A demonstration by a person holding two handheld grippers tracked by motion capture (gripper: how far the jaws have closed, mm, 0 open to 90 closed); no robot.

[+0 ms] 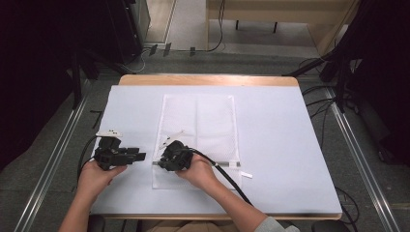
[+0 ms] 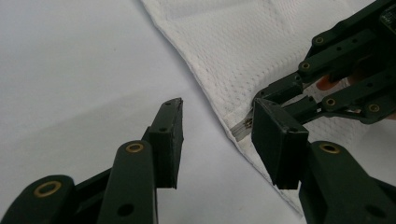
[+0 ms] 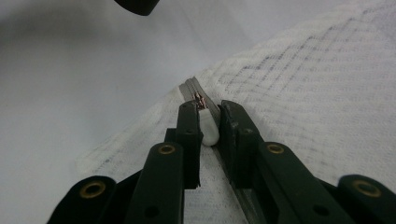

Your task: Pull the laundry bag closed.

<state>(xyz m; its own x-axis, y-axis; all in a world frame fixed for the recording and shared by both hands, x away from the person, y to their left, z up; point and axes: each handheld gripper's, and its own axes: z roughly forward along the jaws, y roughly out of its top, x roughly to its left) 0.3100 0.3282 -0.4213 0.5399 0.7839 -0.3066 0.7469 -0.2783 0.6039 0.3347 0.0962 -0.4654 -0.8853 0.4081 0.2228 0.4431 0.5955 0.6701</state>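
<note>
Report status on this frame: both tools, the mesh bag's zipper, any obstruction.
Right tool shut on zipper pull at the mesh bag edge. Left tool open, beside the bag, holding nothing. Nothing in the way.

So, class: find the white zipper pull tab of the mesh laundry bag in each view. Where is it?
High view: white zipper pull tab at the bag's left edge, under the right hand-held gripper.
Left gripper view: hidden by the far gripper's tips; only the zipper end shows.
Right gripper view: centre, between the jaws.
Shared landmark: white mesh laundry bag.

Left tool [image 2: 217,140] jaws stand apart over the desk [image 2: 70,70]. Ahead, the right tool [image 2: 261,100] pinches the mesh bag's [image 2: 243,51] zipper end [image 2: 242,127].
</note>
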